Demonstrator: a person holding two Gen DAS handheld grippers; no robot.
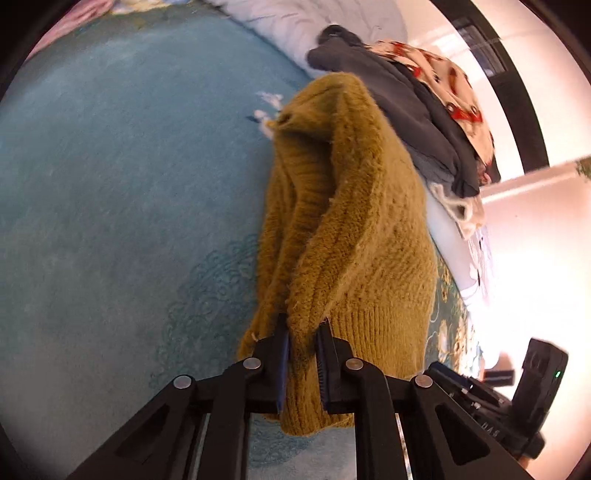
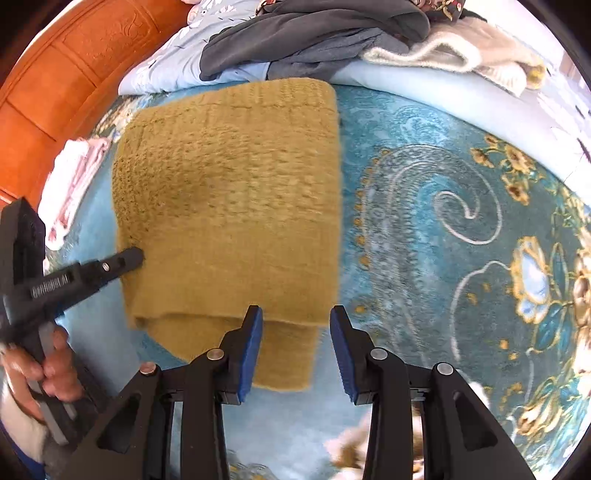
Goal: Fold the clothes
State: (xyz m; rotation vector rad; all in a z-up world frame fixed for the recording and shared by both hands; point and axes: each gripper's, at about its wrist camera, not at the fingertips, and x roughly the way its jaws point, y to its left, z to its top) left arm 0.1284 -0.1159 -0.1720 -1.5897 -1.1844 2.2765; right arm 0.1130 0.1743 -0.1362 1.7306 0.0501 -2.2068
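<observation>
Left hand-held gripper (image 1: 301, 363) is clamped on a fold of the mustard sweater (image 1: 347, 236), its two blue pads pressed into the thick knit at the hem, with cloth bulging up and out between them. Ahead of that gripper the sweater rises in a lumpy ridge, lying on the teal bedspread (image 1: 122, 166). Beyond and to the right of the sweater sits a heap of dark grey clothes (image 1: 402, 99) with a cream, red-patterned cloth (image 1: 454, 88) on top.

Right hand-held gripper (image 2: 296, 347) points steeply down with its jaws spread; nothing is pinched. The near edge of the sweater (image 2: 236, 206) lies below the gap, and a lower layer pokes out just past the left pad, but the pads do not press on it. From this side the sweater looks like a flat, folded rectangle directly ahead of the gripper. To the left, the other gripper's black tip (image 2: 122, 260) touches the sweater's left edge, and a person's hand (image 2: 40, 369) grips its handle. A pink and white cloth (image 2: 70, 184) lies farther left, near an orange headboard (image 2: 55, 81). Ahead, past the sweater, are grey clothes (image 2: 314, 33) and a cream fuzzy garment (image 2: 450, 51) on a pale blue quilt (image 2: 424, 88).
</observation>
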